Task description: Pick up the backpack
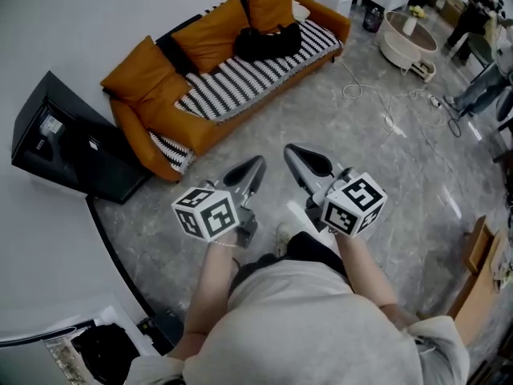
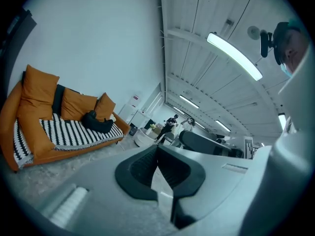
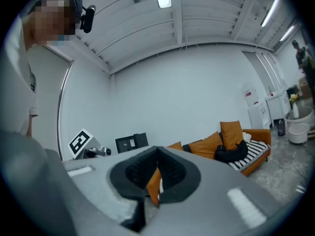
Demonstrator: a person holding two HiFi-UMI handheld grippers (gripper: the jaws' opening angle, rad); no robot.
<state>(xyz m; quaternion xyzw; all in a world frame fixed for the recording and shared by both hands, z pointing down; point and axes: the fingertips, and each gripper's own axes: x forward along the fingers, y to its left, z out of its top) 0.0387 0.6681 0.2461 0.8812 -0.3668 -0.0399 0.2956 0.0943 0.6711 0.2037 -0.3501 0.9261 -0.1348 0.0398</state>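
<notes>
The shiny grey stone floor (image 1: 385,183) fills most of the room. A long orange sofa (image 1: 210,128) stands against the white wall, with a black and white stripy cover (image 1: 240,79) on its seat and fat orange cushions along the back. A big black box (image 1: 68,147) sits just beside the sofa's near end. A round white table (image 1: 407,42) stands past the far end. The soft black backpack (image 1: 267,42) lies on the stripy seat near the far end, leaning on a cushion. It is well apart from both grippers. The left gripper (image 1: 255,165) and the right gripper (image 1: 292,151) are held side by side over the floor, pointing towards the sofa. Each has its jaws pressed together with nothing in them.
</notes>
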